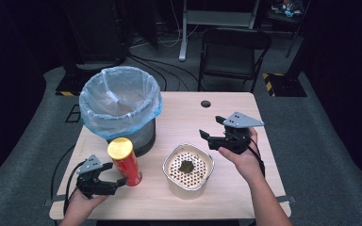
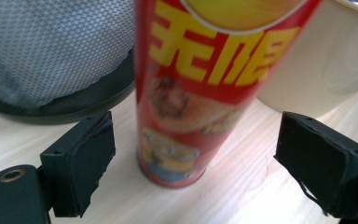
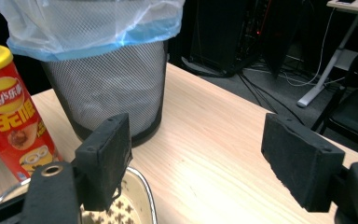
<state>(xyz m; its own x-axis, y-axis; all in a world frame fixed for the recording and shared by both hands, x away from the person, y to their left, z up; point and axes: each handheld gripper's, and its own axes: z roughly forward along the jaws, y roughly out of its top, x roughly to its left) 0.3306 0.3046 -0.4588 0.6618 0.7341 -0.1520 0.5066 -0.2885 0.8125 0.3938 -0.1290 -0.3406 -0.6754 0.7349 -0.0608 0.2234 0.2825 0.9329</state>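
wooden table (image 1: 226, 117) first, then the mesh bin with its blue bag (image 1: 120, 101), the cream pot with a holey tray (image 1: 188, 170) and a dark lump in it, and the red chip can with a yellow lid (image 1: 124, 161) standing upright between bin and pot. left gripper (image 1: 108, 179) has its jaws wide on each side of the can, pads not touching yet; it should squeeze the can's middle evenly so it stays upright. right gripper (image 1: 211, 127) is wide and holds nothing, just beyond the pot's far right rim.
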